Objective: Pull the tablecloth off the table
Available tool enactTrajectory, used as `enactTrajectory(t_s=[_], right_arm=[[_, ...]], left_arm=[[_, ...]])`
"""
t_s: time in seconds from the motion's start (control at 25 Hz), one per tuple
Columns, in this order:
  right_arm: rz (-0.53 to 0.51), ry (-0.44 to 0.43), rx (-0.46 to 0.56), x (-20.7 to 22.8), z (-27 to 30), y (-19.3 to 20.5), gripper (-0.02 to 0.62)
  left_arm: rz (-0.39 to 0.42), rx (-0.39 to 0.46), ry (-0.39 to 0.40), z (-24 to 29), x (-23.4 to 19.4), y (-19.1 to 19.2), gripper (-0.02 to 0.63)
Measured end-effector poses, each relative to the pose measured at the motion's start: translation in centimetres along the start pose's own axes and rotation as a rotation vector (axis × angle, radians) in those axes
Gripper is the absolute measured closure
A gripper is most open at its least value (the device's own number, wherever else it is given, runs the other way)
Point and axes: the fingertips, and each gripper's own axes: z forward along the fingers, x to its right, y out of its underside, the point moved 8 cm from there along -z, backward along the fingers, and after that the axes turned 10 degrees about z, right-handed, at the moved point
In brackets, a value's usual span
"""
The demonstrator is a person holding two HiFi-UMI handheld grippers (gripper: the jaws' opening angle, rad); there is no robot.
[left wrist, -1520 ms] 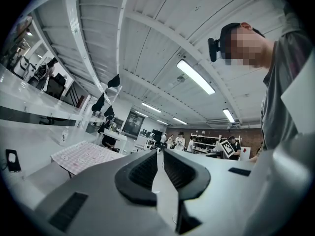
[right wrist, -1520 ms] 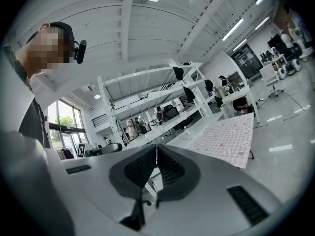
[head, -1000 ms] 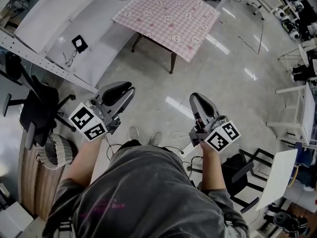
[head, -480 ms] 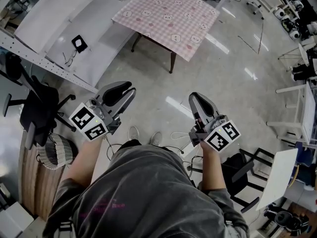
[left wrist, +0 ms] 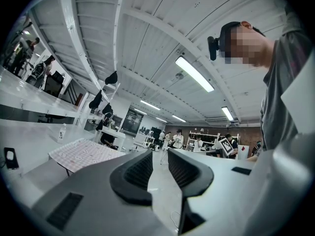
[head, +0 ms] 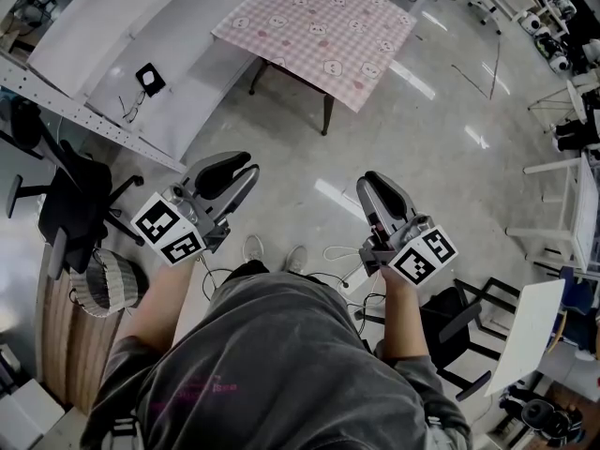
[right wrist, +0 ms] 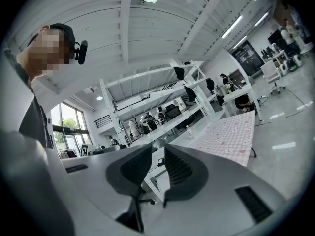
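Well ahead of the person, the tablecloth (head: 317, 28) lay spread on the worktop (head: 326, 116), probably light, soft, best pinched at its overhanging edge; left gripper (head: 239, 169) and right gripper (head: 377, 187) fingers stood apart, empty.

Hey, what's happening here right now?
A person stands holding a gripper in each hand. The left gripper and right gripper are both open and empty, held in front of the body. The pink checked tablecloth lies spread over the table farther ahead, and neither gripper touches it.
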Motion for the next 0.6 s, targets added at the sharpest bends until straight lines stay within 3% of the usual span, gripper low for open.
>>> enactTrajectory(t_s=[0.6], right_arm=[[0.005, 0.004, -0.010, 0.50, -0.61, 0.11, 0.502]], left_arm=[[0.001, -0.009, 0.001, 0.30, 0.86, 0.42, 0.459]])
